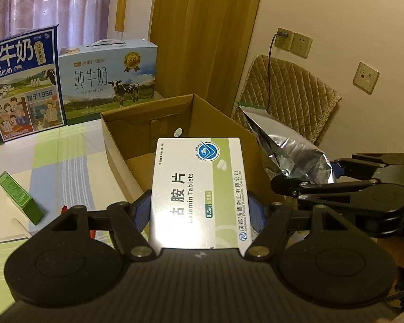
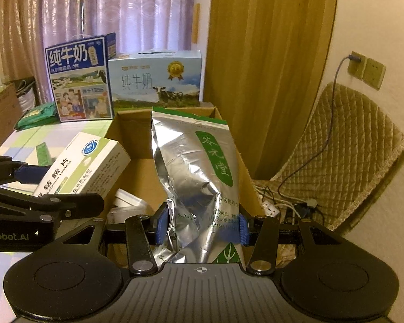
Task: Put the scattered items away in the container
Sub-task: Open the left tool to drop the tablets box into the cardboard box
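Note:
My left gripper (image 1: 199,212) is shut on a white and green tablet box (image 1: 199,191), held above the near edge of the open cardboard box (image 1: 126,134). My right gripper (image 2: 200,226) is shut on a silver foil pouch with a green label (image 2: 199,172), raised over the same cardboard box (image 2: 132,126). The tablet box (image 2: 86,164) and left gripper (image 2: 29,185) show at the left of the right wrist view; the pouch (image 1: 288,153) and right gripper (image 1: 309,180) show at the right of the left wrist view. Small pale items (image 2: 129,202) lie inside the box.
A green slim box (image 1: 20,197) lies on the checked tablecloth (image 1: 48,148) at left, beside white paper (image 1: 5,215). Two milk cartons (image 1: 107,80) stand at the table's back. A quilted chair back (image 2: 344,148), a power strip (image 2: 272,207) and wall sockets (image 1: 293,41) are at right.

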Tool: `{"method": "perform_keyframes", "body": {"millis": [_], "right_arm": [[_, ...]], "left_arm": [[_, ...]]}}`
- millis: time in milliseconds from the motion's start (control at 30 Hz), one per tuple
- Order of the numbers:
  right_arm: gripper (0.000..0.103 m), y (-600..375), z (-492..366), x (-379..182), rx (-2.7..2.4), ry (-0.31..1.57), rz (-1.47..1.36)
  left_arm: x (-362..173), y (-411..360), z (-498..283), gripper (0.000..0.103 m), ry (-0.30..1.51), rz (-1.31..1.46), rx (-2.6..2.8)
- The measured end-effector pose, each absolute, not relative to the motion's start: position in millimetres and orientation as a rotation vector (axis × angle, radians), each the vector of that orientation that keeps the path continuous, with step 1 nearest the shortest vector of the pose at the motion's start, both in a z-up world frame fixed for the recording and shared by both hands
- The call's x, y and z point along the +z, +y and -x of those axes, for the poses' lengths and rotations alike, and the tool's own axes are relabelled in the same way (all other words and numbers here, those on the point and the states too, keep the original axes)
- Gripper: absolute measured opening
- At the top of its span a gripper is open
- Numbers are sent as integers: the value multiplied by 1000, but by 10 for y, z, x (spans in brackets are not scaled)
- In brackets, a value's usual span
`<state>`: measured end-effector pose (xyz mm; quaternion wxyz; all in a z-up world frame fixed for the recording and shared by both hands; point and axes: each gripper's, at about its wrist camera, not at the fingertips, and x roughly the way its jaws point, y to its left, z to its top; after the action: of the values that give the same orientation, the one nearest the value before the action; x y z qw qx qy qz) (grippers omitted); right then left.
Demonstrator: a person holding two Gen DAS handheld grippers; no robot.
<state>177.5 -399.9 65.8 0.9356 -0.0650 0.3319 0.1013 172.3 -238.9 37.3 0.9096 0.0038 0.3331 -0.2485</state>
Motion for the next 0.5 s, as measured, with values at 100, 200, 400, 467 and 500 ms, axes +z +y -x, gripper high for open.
{"method": "perform_keyframes", "body": {"millis": [100, 200, 400, 467, 500], "right_arm": [[47, -4020, -1814, 650, 206, 679, 130], [47, -4031, -1856, 640, 205, 681, 128], [47, -4076, -1909, 617, 198, 685, 123], [47, -4095, -1920, 610, 195, 685, 119], [47, -4104, -1924, 607, 193, 686, 118]], "left_arm": [[352, -2419, -1765, 67, 697, 1, -516], [327, -2447, -1794, 67, 705, 12, -523], [269, -2465, -1868, 67, 717, 47, -531], [259, -2477, -1887, 67, 720, 52, -535], [253, -2481, -1893, 67, 719, 55, -537]]}}
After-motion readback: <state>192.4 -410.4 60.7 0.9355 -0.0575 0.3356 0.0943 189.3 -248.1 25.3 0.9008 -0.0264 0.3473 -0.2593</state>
